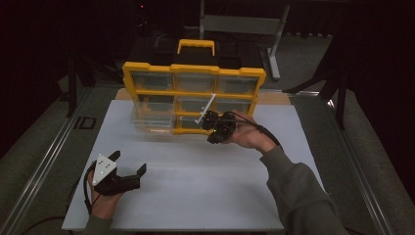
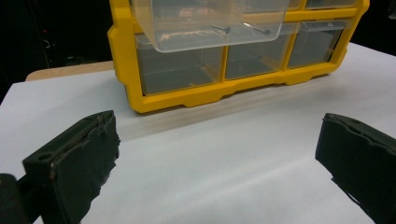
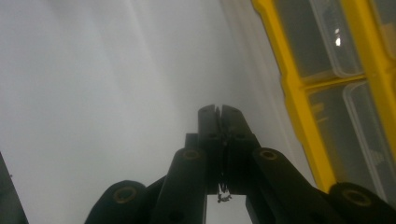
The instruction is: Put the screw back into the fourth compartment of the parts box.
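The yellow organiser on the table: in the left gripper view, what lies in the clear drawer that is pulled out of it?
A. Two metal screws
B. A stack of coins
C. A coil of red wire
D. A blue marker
A: in the left gripper view, two small metal screws lie on the floor of the pulled-out clear drawer of the yellow organiser.

Small screw [image 3: 224,198] pinched upright between closed fingers

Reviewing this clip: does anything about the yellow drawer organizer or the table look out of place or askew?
One clear drawer on the left side of the yellow organizer is pulled well out while the drawers around it sit flush. Two loose screws lie in it. Nothing looks spilled on the white tabletop, and no damage stands out.
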Tool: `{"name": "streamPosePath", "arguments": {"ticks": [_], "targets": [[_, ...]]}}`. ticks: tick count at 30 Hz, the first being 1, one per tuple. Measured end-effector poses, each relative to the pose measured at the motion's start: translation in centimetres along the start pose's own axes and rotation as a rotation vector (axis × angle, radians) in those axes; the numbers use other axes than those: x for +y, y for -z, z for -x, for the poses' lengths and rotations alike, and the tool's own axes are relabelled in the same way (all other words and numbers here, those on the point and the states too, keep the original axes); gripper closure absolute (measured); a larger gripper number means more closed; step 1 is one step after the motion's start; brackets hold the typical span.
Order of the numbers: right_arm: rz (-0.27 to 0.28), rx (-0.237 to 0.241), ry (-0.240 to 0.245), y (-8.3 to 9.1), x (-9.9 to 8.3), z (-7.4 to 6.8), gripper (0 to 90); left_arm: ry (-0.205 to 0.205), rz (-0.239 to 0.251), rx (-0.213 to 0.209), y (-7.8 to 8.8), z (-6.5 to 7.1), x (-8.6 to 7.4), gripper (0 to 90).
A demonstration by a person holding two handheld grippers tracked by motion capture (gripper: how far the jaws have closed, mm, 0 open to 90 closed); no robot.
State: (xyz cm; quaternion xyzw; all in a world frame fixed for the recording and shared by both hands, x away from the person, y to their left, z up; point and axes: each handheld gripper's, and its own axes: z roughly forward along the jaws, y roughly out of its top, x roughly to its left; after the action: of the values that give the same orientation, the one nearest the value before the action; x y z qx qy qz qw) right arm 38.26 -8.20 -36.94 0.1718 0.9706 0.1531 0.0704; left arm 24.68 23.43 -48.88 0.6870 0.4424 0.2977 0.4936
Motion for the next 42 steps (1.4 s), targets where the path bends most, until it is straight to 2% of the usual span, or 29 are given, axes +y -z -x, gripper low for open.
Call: {"name": "streamPosePath", "arguments": {"ticks": [13,21,42], "targets": [[0.032,-0.018,-0.008,1.9,1.4,0.8,88.1,0.001,0.003,0.0,0.0,0.0,0.0,0.2],[0.046,-0.027,0.005,3.0,2.4,1.0,88.1,0.001,0.004,-0.001,0.0,0.0,0.0,0.3],[0.071,-0.041,0.011,4.9,4.0,1.5,88.1,0.003,0.004,-0.001,0.1,0.0,0.0,0.2]]}}
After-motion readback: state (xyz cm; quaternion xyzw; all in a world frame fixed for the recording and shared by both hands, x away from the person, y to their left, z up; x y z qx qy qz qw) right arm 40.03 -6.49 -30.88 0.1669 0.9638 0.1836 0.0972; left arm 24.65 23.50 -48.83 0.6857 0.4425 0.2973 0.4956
